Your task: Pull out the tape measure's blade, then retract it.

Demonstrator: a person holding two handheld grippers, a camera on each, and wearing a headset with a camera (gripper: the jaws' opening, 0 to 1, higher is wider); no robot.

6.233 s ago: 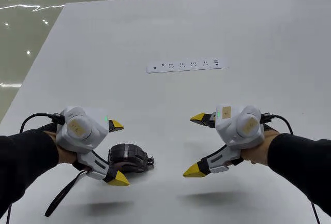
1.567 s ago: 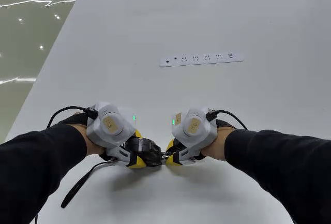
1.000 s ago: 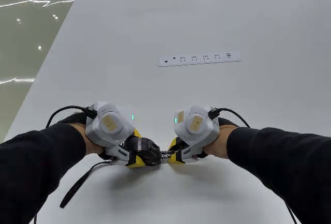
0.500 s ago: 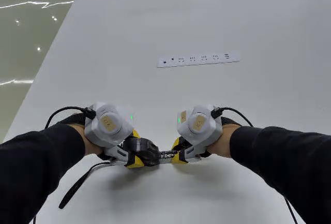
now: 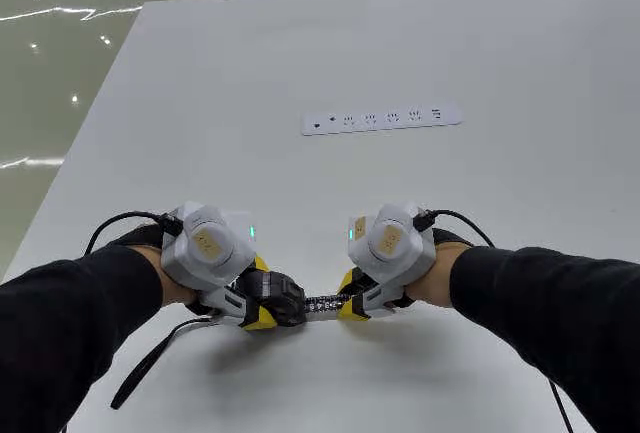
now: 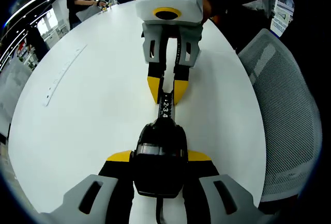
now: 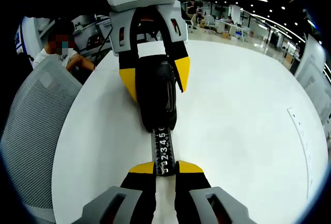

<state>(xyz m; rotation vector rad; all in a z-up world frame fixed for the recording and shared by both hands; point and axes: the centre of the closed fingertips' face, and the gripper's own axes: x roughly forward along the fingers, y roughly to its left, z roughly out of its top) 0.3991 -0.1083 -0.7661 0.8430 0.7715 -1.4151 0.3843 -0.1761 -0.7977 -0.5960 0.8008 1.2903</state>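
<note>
Clamping the tape measure [image 5: 282, 298] against the table [image 5: 300, 53], the left gripper [image 6: 159, 157] anchors its case while the right gripper [image 7: 165, 168] pinches the blade [image 7: 163, 149] by its tip. Only a short numbered stretch is out; further pulling and the retraction look yet to come.

Left claw [image 5: 262, 294], right claw [image 5: 349, 298], seemingly clamped

A white table [image 5: 200, 103] carries a white power strip [image 5: 382, 119] (lying flat, mid-table).
</note>
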